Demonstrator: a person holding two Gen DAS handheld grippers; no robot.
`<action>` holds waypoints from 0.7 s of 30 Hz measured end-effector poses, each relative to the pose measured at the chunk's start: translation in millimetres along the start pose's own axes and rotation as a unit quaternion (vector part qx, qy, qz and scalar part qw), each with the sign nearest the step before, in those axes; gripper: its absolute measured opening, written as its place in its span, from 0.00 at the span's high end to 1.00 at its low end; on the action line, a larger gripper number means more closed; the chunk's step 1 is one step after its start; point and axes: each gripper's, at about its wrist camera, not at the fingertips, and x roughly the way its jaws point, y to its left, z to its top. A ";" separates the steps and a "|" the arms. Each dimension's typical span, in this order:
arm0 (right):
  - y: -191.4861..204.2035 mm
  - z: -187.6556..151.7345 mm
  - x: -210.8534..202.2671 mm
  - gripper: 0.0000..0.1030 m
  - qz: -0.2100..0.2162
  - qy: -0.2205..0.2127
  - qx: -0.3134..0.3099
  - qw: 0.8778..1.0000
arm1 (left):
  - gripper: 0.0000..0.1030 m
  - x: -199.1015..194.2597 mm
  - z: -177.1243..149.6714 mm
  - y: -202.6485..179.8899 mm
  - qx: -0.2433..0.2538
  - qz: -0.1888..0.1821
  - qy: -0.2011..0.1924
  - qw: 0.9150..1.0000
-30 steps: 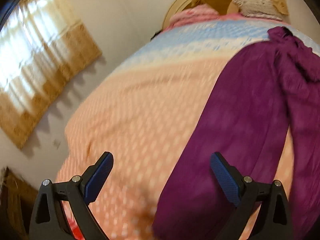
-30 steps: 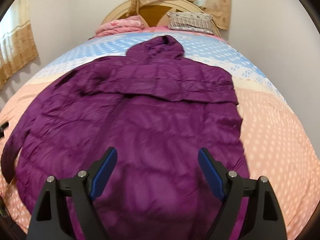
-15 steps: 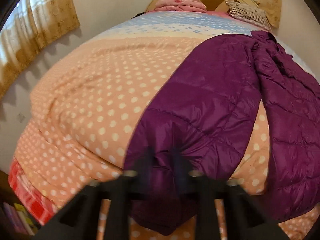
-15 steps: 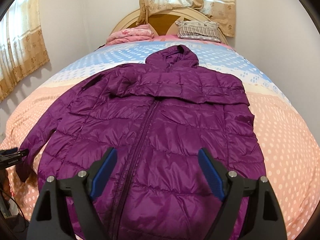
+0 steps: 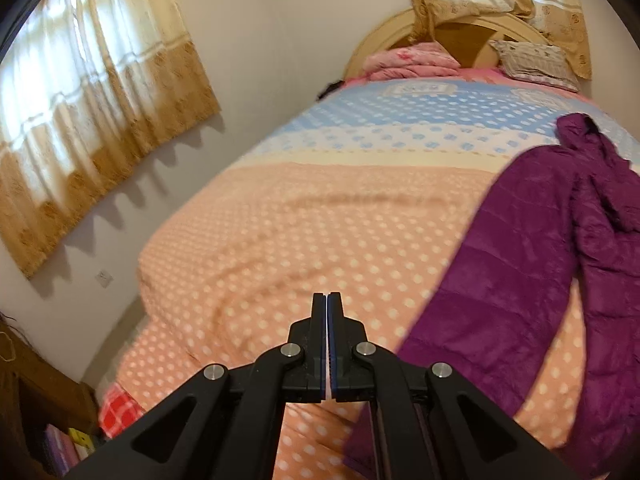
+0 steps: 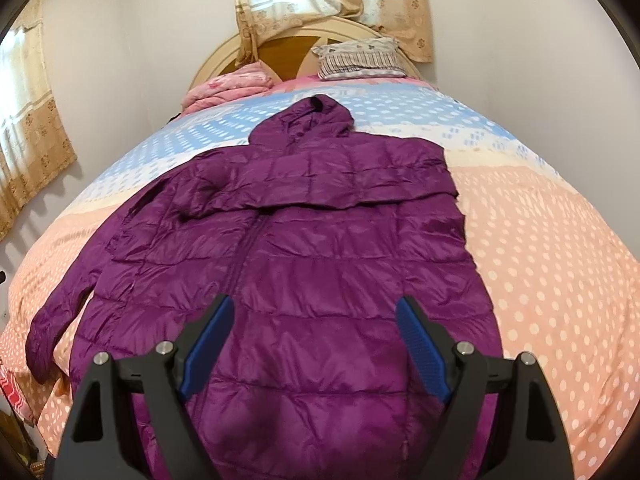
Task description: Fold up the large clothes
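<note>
Purple jacket (image 6: 304, 264) is lying flat on the bed (image 6: 560, 248), hood far, hem near. Its loose sleeve (image 5: 492, 280) is stretching out just right of the left tongs (image 5: 327, 344), which are pressed together on nothing. Right tongs (image 6: 312, 344) are hanging spread over the hem.

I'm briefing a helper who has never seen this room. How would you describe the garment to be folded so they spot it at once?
Start from the large bed with the polka-dot peach and blue bedspread. Spread flat along its middle, hood towards the headboard, lies a purple quilted hooded puffer jacket. It is the only dark, shiny item there; the folded pink blanket and striped pillow sit at the headboard.
</note>
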 end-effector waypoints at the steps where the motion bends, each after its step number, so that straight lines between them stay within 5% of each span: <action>1: -0.2 0.1 0.3 0.17 -0.001 -0.002 -0.002 1.000 | 0.99 -1.4 -3.6 -0.7 -0.008 -0.013 0.002 1.000; 6: 4.2 -7.1 9.0 0.17 0.011 0.017 -0.005 1.000 | 0.99 4.7 -12.6 -5.8 -0.063 -0.063 0.023 0.996; 9: 9.9 -10.7 8.7 0.17 0.012 0.017 -0.022 1.000 | 0.90 18.3 -12.3 -20.2 -0.067 -0.075 0.039 0.994; 14: 12.2 -11.7 7.4 0.17 0.012 0.016 -0.025 0.999 | 0.23 49.7 -18.8 -46.4 -0.061 -0.090 0.068 0.992; 18: 11.8 -12.9 9.5 0.17 0.012 0.021 -0.024 0.999 | 0.23 76.0 -33.5 -54.4 -0.077 -0.098 0.111 0.986; 21: 13.1 -14.1 11.0 0.17 0.013 0.022 -0.024 0.999 | 0.08 75.3 -42.8 -49.7 -0.089 -0.096 0.106 0.986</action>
